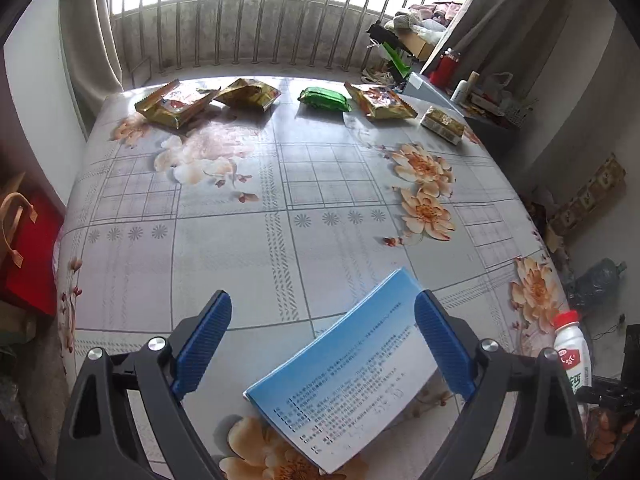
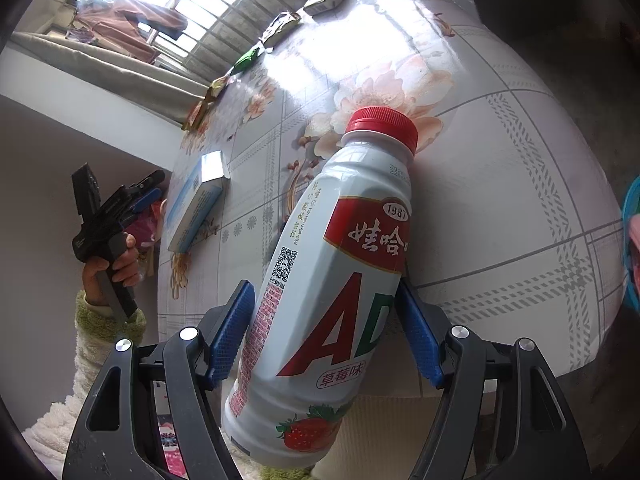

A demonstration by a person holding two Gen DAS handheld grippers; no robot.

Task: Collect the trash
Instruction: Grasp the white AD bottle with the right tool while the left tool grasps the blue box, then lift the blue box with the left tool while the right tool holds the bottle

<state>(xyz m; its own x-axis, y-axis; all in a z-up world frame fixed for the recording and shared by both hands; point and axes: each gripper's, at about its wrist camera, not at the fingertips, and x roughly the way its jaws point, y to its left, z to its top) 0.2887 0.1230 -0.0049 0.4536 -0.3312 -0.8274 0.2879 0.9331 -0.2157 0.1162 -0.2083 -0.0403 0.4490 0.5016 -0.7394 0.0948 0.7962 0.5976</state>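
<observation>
My right gripper (image 2: 326, 330) is shut on a white milk-drink bottle (image 2: 336, 280) with a red cap, held off the near edge of the table; the bottle also shows in the left wrist view (image 1: 573, 350). My left gripper (image 1: 322, 344) is open, its blue fingers either side of a blue and white box (image 1: 344, 376) lying flat on the floral tablecloth, without touching it. The box also shows in the right wrist view (image 2: 196, 204), as does the left gripper (image 2: 150, 194). Several snack wrappers lie along the table's far edge: gold ones (image 1: 176, 102), (image 1: 380, 102) and a green one (image 1: 324, 99).
A small gold box (image 1: 442, 124) lies at the far right of the table (image 1: 240, 248). A red bag (image 1: 28, 248) stands on the floor to the left. A dark plastic bottle (image 1: 598, 282) lies on the floor to the right. A blue rim (image 2: 630, 240) shows at the right edge.
</observation>
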